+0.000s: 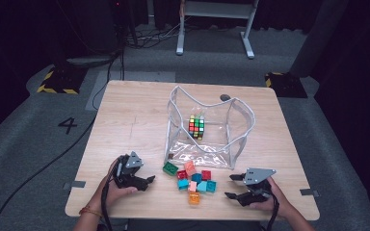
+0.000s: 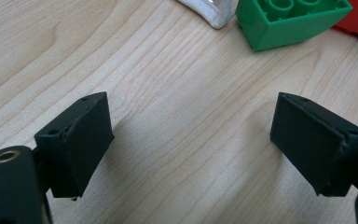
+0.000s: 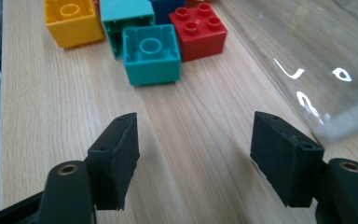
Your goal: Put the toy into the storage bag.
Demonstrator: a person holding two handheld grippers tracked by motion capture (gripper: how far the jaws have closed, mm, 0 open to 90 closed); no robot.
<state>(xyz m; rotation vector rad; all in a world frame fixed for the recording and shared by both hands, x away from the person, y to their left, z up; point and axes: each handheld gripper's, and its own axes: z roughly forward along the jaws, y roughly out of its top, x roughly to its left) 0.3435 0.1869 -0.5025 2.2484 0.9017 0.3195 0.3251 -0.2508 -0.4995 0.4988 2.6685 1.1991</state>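
Right hand-held gripper (image 3: 193, 158) gaping, teal brick (image 3: 151, 54) ahead

Count, high view: one light wooden bench (image 1: 125, 120). One clear plastic bag with white piping (image 1: 238, 126), standing open on it. One multicoloured puzzle cube (image 1: 196, 126) inside the bag. Cluster of plastic building bricks just in front of the bag, about nine in all: one green (image 1: 170, 168), two red (image 1: 205, 175), three teal (image 1: 211, 186), one blue (image 1: 196, 177), one pink (image 1: 192, 186), one orange (image 1: 194, 197); overlap makes the tally approximate. Two hand-held black grippers: left (image 1: 150, 179), right (image 1: 231, 186).
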